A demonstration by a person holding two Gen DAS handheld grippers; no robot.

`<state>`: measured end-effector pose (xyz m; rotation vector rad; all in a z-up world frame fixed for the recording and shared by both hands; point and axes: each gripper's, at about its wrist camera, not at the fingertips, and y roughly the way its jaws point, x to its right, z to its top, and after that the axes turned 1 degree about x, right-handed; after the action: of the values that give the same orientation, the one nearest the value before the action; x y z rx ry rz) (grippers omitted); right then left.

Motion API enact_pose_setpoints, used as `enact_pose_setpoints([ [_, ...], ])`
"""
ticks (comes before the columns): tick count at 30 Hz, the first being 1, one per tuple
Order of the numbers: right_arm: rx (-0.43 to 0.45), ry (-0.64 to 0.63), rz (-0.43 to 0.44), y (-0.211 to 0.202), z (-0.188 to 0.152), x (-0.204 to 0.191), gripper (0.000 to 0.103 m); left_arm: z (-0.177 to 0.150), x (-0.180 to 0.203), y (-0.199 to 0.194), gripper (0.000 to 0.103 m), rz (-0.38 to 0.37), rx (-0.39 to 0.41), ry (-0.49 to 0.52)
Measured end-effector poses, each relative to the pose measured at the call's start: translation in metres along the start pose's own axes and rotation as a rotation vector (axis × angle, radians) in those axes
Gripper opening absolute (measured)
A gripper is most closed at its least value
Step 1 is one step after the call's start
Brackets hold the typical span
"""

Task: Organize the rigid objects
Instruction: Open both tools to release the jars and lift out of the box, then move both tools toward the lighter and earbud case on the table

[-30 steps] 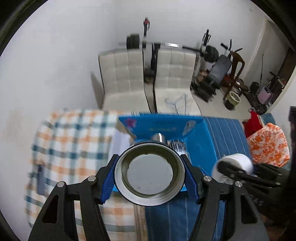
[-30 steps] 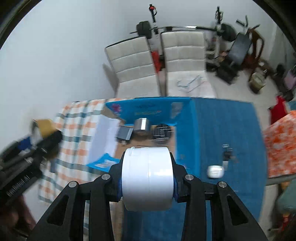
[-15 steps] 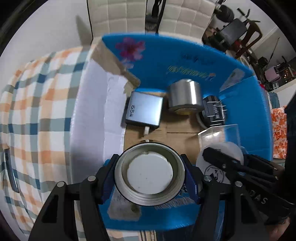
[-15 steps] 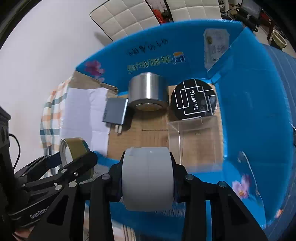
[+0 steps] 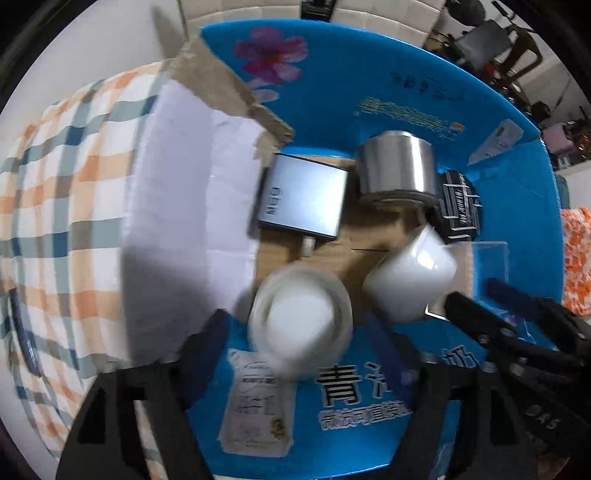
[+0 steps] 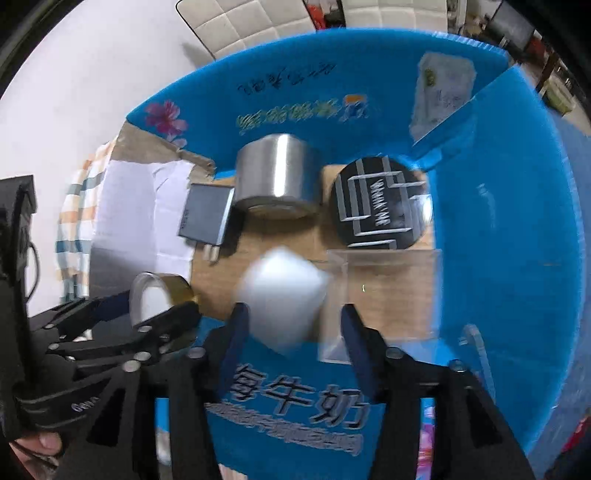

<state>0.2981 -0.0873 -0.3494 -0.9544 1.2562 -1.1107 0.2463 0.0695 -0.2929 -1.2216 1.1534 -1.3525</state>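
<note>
**Two rolls loose above the blue box**

We worked over a table covered on its left by an orange, blue and white checked cloth and on its right by a plain blue cloth. Behind the table stood white quilted chairs against a white wall, with dark gym equipment in the far corner.

On the table sat an open blue cardboard box with a pink flower print; its left flap showed white and its floor was bare brown cardboard. Along the far side of the floor lay a grey rectangular wall charger, a shiny silver metal roll and a round black tin with white line lettering. A clear plastic box stood nearer us on the right of the floor.

Our left gripper had its blue-padded fingers spread apart, and the olive-rimmed tape roll with a white centre showed blurred between them, clear of both pads, over the box's near edge. Our right gripper was likewise spread wide; the white cylindrical roll hung tilted and blurred between the fingers without touching either, above the cardboard floor just left of the clear plastic box.
</note>
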Motion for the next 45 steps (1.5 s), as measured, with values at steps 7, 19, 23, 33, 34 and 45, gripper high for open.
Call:
enact_pose_setpoints([
  [7,0.044,-0.017,-0.152,-0.021,-0.012,0.016,0.090,-0.014,0.006,-0.015,0.103,0.029,0.034,0.012],
  [19,0.103,-0.044,-0.192,-0.086,-0.048,0.013,0.090,-0.052,0.046,-0.122,0.103,0.088,0.231,0.059],
  [23,0.197,-0.061,-0.199,-0.142,-0.065,0.003,0.090,-0.068,0.052,-0.168,0.103,0.091,0.299,0.050],
  [33,0.404,-0.091,-0.166,-0.263,-0.101,-0.023,0.090,-0.109,0.061,-0.254,0.103,0.100,0.453,0.034],
  [34,0.416,-0.098,-0.168,-0.272,-0.104,-0.026,0.090,-0.112,0.061,-0.261,0.103,0.100,0.466,0.032],
  [45,0.427,-0.078,-0.095,-0.312,-0.120,-0.019,0.090,-0.118,0.081,-0.272,0.103,0.104,0.518,0.055],
])
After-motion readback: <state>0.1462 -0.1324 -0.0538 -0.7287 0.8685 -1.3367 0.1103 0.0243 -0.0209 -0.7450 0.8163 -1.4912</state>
